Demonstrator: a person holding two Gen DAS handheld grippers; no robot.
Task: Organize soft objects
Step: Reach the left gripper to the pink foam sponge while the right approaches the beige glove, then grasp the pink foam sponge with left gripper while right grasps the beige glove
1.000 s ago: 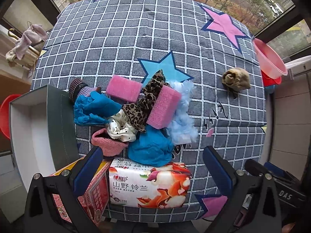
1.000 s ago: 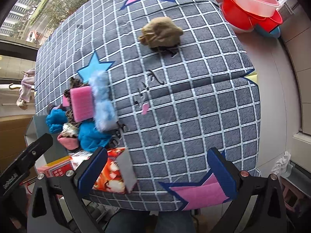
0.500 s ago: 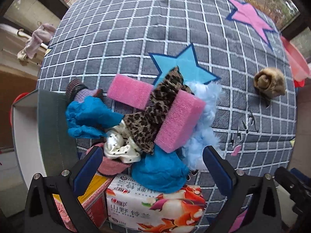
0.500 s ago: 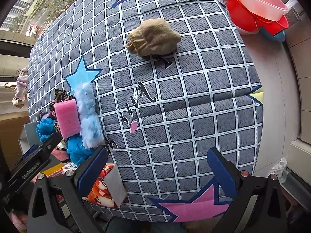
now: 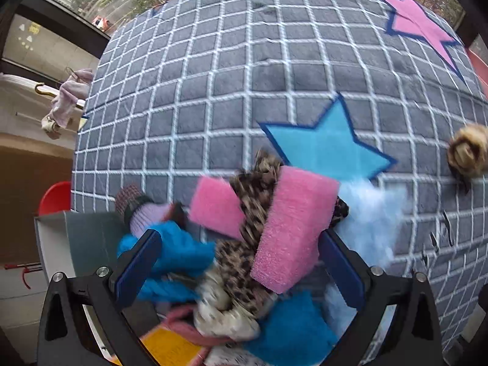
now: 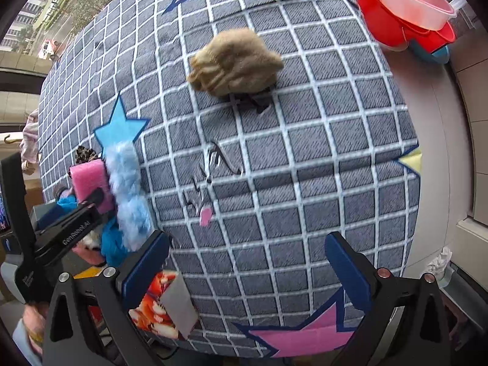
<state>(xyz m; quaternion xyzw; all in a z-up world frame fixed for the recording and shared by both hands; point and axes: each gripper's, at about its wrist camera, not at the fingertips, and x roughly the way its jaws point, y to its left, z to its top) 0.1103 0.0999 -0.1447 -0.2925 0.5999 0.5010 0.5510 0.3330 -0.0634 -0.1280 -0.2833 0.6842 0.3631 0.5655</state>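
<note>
A heap of soft things lies on the grey checked cloth (image 5: 231, 70). In the left wrist view my left gripper (image 5: 241, 262) is open, its fingers straddling the heap: a tilted pink sponge (image 5: 292, 228), a leopard-print cloth (image 5: 250, 213), a second pink sponge (image 5: 215, 206), blue fabric (image 5: 180, 253) and a pale blue fluffy piece (image 5: 372, 213). In the right wrist view my right gripper (image 6: 244, 268) is open and empty above bare cloth (image 6: 305, 158). A tan fuzzy bundle (image 6: 235, 62) lies ahead of it. The heap (image 6: 122, 183) sits at its left, with the left gripper (image 6: 67, 228) over it.
A grey open box (image 5: 76, 244) stands left of the heap. A printed tissue pack (image 6: 155, 305) and a yellow-red box (image 5: 170, 347) lie at the near edge. Red and pink basins (image 6: 405, 15) are stacked at the far right. A red stool (image 5: 55, 198) sits at the left.
My left gripper has moved forward and down onto the heap, which now fills the space between its fingers. My right gripper has moved closer to the cloth and the tan bundle.
</note>
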